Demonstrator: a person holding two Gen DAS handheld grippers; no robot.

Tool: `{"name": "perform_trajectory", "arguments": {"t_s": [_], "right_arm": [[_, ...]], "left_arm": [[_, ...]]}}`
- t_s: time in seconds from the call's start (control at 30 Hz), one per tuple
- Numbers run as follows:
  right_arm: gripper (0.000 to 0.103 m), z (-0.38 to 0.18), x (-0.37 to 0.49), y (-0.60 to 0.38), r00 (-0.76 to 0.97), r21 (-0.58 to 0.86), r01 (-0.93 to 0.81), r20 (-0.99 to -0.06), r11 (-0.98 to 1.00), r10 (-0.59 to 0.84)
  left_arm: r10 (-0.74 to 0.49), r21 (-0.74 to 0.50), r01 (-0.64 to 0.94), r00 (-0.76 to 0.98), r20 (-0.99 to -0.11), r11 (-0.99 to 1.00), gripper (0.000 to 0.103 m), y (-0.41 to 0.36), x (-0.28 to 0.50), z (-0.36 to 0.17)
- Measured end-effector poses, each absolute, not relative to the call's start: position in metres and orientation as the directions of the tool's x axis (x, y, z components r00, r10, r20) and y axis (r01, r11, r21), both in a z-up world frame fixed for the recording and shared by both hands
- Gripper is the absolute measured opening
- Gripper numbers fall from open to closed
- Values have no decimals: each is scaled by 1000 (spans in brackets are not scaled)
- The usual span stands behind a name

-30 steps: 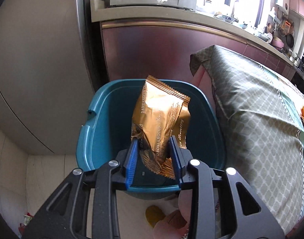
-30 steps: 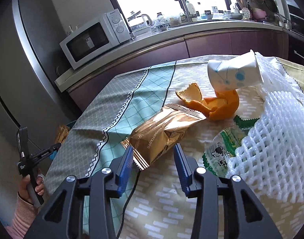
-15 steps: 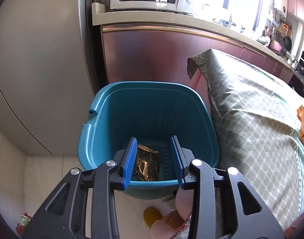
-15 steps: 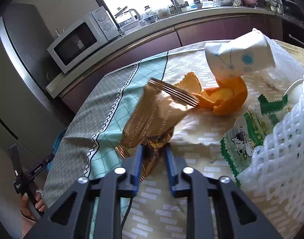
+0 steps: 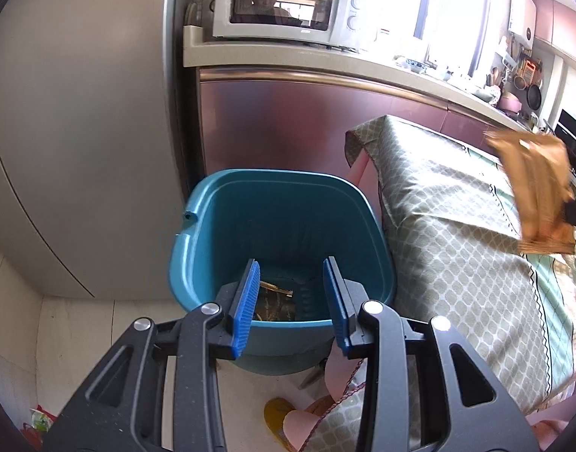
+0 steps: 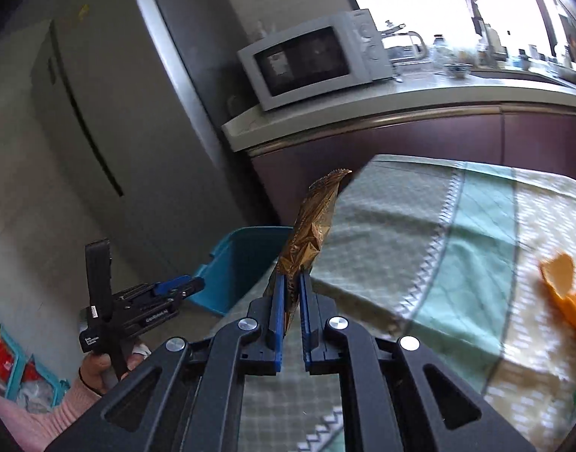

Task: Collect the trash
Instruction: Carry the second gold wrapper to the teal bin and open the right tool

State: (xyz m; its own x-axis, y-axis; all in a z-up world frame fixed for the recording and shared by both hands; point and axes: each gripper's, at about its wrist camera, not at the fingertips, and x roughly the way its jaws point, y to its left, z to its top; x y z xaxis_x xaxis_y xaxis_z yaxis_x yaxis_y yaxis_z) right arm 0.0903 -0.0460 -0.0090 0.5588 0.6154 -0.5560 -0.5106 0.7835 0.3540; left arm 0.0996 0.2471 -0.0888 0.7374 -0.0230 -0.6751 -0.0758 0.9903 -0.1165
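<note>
We see the left claw [image 5: 291, 299] gaping wide with nothing between its blue pads [image 5: 246, 303], hanging over the near rim of the teal bin [image 5: 197, 263]. Only the left wrist view looks down into the bin: a gold wrapper in the bin [image 5: 274, 301] lies crumpled on the bottom, partly hidden behind the pads. The right claw [image 6: 291, 312] is pinched narrow on the lower end of a second gold wrapper [image 6: 312, 233], which stands up from the pads, slightly tilted, its crimped top edge uppermost. In the right wrist view this wrapper sits above the edge of the bench [image 6: 420, 233] covered in a green patterned cloth, with the bin just beyond and below it to the left. From the left wrist view the same wrapper [image 5: 535, 196] shows blurred at the far right, held above the cloth, well apart from the bin; we see only a sliver of the right claw there. Only the right wrist view shows the orange peel [image 6: 563, 290] on the cloth at the right, and the left claw from the side [image 6: 167, 293] with the hand [image 6: 99, 371] gripping its handle beside the bin. Both views show the microwave [image 5: 280, 3] on the counter beside the grey fridge [image 5: 80, 132]. Only the left view shows a yellow slipper [image 5: 278, 414] on the floor under the bench.
</note>
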Motion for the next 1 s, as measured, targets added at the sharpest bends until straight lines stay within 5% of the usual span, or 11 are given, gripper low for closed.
{"name": "perform_trajectory", "arguments": {"t_s": [0.3, 0.47, 0.73, 1.0], "right_arm": [[7, -41, 143, 40, 405, 353, -576, -661, 737, 632], [25, -56, 150, 51, 386, 358, -552, -690, 753, 612], [34, -43, 121, -5, 427, 396, -547, -625, 737, 654], [47, -11, 59, -112, 604, 322, -484, -551, 814, 576]], "left_arm": [[23, -106, -133, 725, -689, 985, 36, 267, 85, -91], [23, -109, -136, 721, -692, 985, 36, 270, 84, -91], [-36, -138, -74, 749, -662, 988, 36, 252, 87, -79], [-242, -176, 169, 766, -596, 970, 44, 175, 83, -54]]}}
